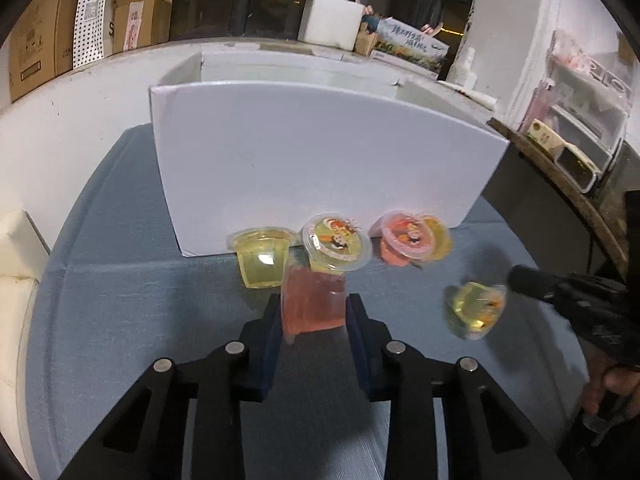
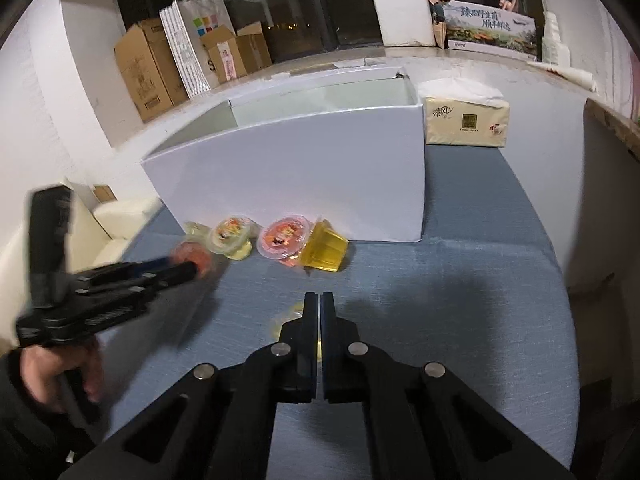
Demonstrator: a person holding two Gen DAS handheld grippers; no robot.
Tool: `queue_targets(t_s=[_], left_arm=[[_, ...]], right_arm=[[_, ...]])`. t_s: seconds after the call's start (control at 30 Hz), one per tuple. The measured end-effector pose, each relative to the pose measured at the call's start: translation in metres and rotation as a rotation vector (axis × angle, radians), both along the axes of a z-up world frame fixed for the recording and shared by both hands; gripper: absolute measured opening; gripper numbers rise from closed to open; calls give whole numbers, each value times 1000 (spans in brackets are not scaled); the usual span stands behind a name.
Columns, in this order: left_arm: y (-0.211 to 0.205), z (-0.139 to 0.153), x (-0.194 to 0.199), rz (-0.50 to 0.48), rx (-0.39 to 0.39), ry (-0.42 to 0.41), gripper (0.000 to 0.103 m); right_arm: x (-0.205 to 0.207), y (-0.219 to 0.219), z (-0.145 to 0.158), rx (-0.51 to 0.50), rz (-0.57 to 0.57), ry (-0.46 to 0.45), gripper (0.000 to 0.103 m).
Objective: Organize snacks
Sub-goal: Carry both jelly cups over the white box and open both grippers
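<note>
Your left tool (image 1: pixel 314 312) clamps a pink jelly cup (image 1: pixel 313 304) between its pads, just off the blue table (image 1: pixel 120 280), in front of the white box (image 1: pixel 320 160). Your right tool (image 2: pixel 320 300) has its pads pressed together on the thin edge of a yellow jelly cup (image 1: pixel 476 310), which is blurred. Four more jelly cups sit against the box's front wall: yellow (image 1: pixel 262 258), lidded yellow (image 1: pixel 336 242), lidded pink (image 1: pixel 402 238), and amber tipped over (image 2: pixel 324 250).
</note>
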State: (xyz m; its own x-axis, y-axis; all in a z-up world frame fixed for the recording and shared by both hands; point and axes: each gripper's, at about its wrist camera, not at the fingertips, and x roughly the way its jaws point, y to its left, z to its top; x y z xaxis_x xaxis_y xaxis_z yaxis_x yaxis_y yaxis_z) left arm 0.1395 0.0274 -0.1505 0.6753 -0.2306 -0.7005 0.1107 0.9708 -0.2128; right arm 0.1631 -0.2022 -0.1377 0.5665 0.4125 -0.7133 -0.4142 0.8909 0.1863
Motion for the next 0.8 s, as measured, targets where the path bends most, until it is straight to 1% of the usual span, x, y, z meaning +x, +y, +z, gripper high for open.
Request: queue_targets(t_s=[0.07, 0.1, 0.13, 0.17, 0.2, 0.23, 0.27, 0.3, 0.43, 0.5, 0.57, 0.63, 0.67, 0.7, 0.73, 0.77, 0.8], left_arm=[[2, 3, -2, -6, -16, -6, 33], [3, 4, -2, -8, -21, -8, 33], [3, 5, -3, -8, -29, -13, 33], [7, 7, -6, -8, -34, -16, 33], [9, 7, -10, -9, -44, -20, 33], [10, 9, -12, -11, -52, -25, 33], [8, 11, -13, -12, -53, -28, 33], [8, 12, -15, -15, -55, -33, 33], [10, 17, -21, -20, -66, -45, 33], [12, 20, -24, -21, -72, -50, 33], [14, 21, -26, -21, -75, -55, 33], [17, 23, -28, -19, -80, -57, 33], [19, 23, -29, -17, -85, -59, 33], [20, 24, -31, -16, -85, -61, 33], [21, 24, -31, -15, -85, -62, 33], [21, 25, -32, -16, -86, -63, 33], [21, 25, -32, -16, -90, -64, 33]], right_arm=[[-2, -3, -2, 27, 1, 5, 0], [-4, -4, -1, 27, -5, -7, 2], [-7, -4, 1, 11, -18, -24, 6], [-9, -3, 3, 1, -24, -37, 25], [-11, -2, 6, 7, -20, -48, 60], [-13, 0, 9, 30, -7, -55, 76], [-15, 1, 10, 49, 5, -61, 88], [-16, 4, 11, 68, 22, -65, 88], [-10, 34, 1, 9, 79, -43, 88], [0, 44, -7, 4, 92, -22, 88], [15, 47, -14, 24, 66, 19, 88], [28, 45, -20, 89, 48, 75, 88], [30, 46, -22, 99, 46, 88, 88], [32, 46, -24, 99, 42, 98, 85], [33, 47, -26, 91, 41, 99, 79], [33, 49, -29, 75, 44, 106, 54], [34, 50, -31, 68, 52, 115, 33]])
